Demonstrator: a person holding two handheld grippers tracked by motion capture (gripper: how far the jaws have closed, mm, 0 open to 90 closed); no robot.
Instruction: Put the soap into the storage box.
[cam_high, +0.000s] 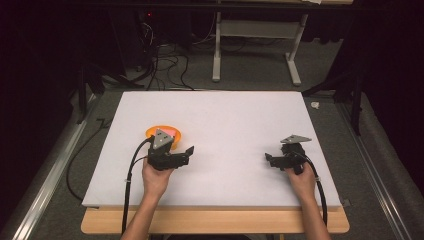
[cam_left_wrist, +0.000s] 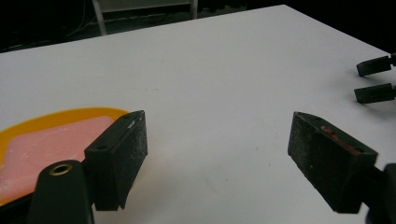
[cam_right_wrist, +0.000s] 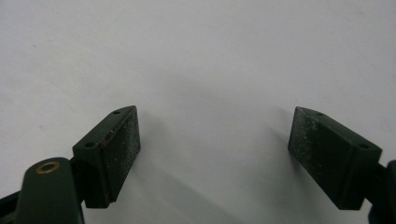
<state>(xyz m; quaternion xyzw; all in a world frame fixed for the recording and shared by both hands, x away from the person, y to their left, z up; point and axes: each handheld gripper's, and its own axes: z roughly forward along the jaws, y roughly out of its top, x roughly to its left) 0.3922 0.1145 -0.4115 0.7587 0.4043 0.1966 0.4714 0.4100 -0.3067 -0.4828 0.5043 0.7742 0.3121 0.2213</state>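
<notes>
While going for the orange dish (cam_high: 150, 131), lying left of centre in the high view and at the lower left of the left gripper view (cam_left_wrist: 60, 114), aim for its low rim rather than the pink slab (cam_high: 171, 131) lying flat inside it. Note the left gripper (cam_high: 188, 154) just right of the dish, pointing toward the middle of the frame: jaws spread, nothing between them, one pad (cam_left_wrist: 116, 154) close beside the rim, though cannot tell whether touching. Swing the wrist back toward the dish first, so that the rim comes up between the two pads instead of sitting outside them. Tilt one pad under the lip and bring the other down over it, then close slowly; expect a shallow, smooth dish to skate on the white board (cam_high: 225, 115) if pushed sideways. Keep the slab level once lifted. Leave the right gripper (cam_high: 268, 159), well apart at the right of the frame and likewise spread and empty (cam_right_wrist: 215, 121), parked, or bring it across to steady the far rim. Stay clear of the wooden table edge (cam_high: 215, 220) at the bottom.
</notes>
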